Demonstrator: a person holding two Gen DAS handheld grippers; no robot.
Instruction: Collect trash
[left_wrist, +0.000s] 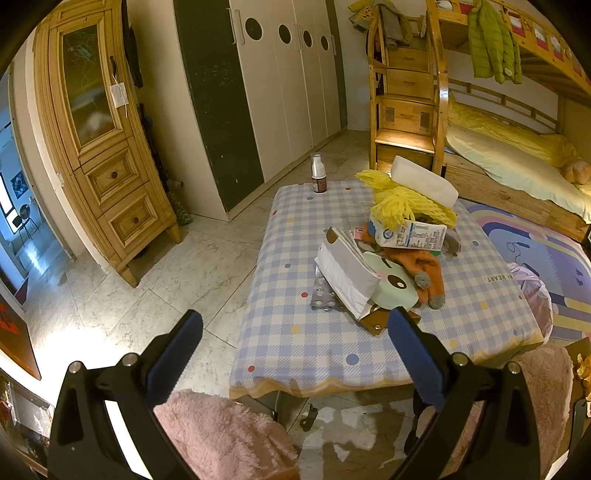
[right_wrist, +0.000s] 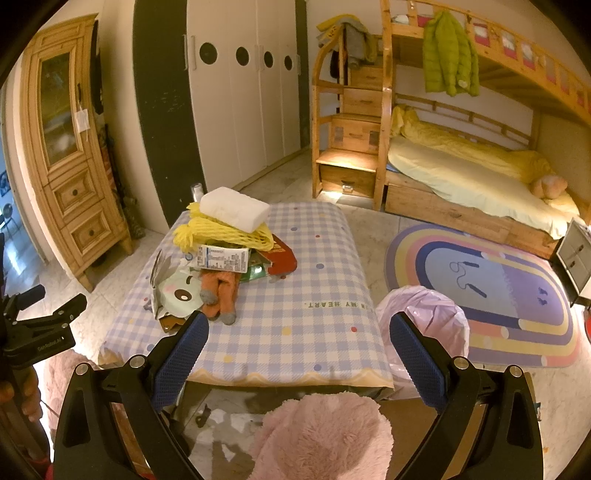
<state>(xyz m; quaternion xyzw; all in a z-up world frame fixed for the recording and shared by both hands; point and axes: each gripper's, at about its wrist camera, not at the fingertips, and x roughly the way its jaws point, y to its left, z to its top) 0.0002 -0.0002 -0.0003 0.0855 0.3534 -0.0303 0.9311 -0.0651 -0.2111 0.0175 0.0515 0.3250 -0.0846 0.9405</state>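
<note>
A pile of litter lies on the checked table (left_wrist: 303, 350) (right_wrist: 317, 295): a white foam block (left_wrist: 424, 181) (right_wrist: 234, 208), yellow foam netting (left_wrist: 402, 203) (right_wrist: 221, 230), a printed carton (left_wrist: 413, 234) (right_wrist: 223, 258), a white paper bag (left_wrist: 345, 273), a blister pack (left_wrist: 325, 297), an orange glove (left_wrist: 424, 273) (right_wrist: 221, 291). A pink trash bag (right_wrist: 424, 317) (left_wrist: 535, 295) stands at the table's right. My left gripper (left_wrist: 295, 332) hangs open before the table's near left corner. My right gripper (right_wrist: 297, 332) is open above the near edge. Both hold nothing.
A small bottle (left_wrist: 318, 173) stands at the table's far left corner. Pink fluffy fabric (right_wrist: 325, 435) (left_wrist: 221, 432) fills the foreground. A wooden cabinet (left_wrist: 99, 147) and wardrobe (left_wrist: 266, 81) line the left; a bunk bed (right_wrist: 461, 166) and a rainbow rug (right_wrist: 498, 291) lie right.
</note>
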